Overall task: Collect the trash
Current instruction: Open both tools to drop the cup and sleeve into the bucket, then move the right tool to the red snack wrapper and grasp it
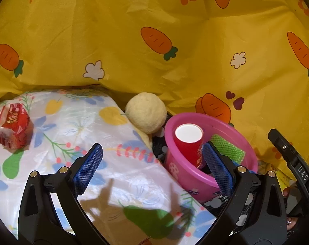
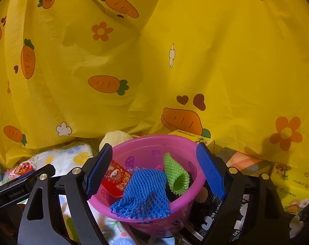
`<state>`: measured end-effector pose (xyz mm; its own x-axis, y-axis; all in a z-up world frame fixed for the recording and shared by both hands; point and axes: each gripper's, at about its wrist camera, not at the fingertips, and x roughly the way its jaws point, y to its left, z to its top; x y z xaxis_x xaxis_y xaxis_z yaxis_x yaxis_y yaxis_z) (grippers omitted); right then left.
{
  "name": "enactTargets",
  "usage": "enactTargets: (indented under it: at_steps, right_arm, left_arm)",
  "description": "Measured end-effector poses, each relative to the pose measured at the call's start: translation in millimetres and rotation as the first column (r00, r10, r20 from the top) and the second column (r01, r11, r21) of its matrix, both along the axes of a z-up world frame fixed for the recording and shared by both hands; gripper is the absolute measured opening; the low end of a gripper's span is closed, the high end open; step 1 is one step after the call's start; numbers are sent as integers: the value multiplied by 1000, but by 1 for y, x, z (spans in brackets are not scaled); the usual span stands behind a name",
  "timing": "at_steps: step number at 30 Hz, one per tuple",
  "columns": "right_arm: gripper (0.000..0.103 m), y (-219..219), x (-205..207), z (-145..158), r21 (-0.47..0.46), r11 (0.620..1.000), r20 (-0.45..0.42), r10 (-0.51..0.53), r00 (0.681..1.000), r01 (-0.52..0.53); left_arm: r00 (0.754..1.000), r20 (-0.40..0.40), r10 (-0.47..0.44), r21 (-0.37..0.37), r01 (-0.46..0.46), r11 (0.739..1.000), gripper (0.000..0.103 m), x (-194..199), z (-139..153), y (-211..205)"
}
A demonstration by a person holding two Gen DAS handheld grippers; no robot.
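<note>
Nearest the left tool (image 1: 152, 169), its blue pads are spread wide and empty over the glossy floral plastic sheet (image 1: 76, 122). The crumpled red and white snack wrapper (image 1: 10, 125), apparently the next piece of trash, lies on that sheet at about ten o'clock from this tool, well apart, with its long axis hard to judge. At two o'clock the round pink plastic bowl (image 1: 195, 179) already holds a red paper cup (image 1: 190, 143). The right tool (image 2: 154, 171) is also spread, straddling the bowl's rim (image 2: 134, 143) without touching it. The left hand is nearer the wrapper.
</note>
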<state>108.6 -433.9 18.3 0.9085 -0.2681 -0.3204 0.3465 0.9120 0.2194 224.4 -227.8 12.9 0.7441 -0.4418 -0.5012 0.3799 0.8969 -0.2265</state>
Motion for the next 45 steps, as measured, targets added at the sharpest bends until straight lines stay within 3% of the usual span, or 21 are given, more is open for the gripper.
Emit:
enactTargets:
  at_steps: [15, 25, 31, 41, 45]
  right_arm:
    - [87, 64, -16, 1, -45, 994, 5, 95, 995, -95]
    - [87, 127, -4, 8, -82, 969, -11, 234, 972, -234]
    - [87, 176, 15, 10, -102, 928, -41, 355, 934, -357]
    - [87, 276, 67, 9, -144, 794, -116, 580, 807, -591]
    - [87, 305, 94, 2, -151, 755, -150, 621, 769, -638]
  left_arm:
    - [986, 47, 162, 84, -166, 983, 97, -39, 6, 80]
    - [962, 61, 268, 140, -274, 952, 97, -51, 9, 143]
    - [921, 95, 377, 188, -389, 902, 97, -51, 9, 195]
    - [820, 84, 565, 179, -571, 801, 97, -35, 15, 293]
    - [790, 85, 607, 167, -612, 773, 97, -30, 20, 317]
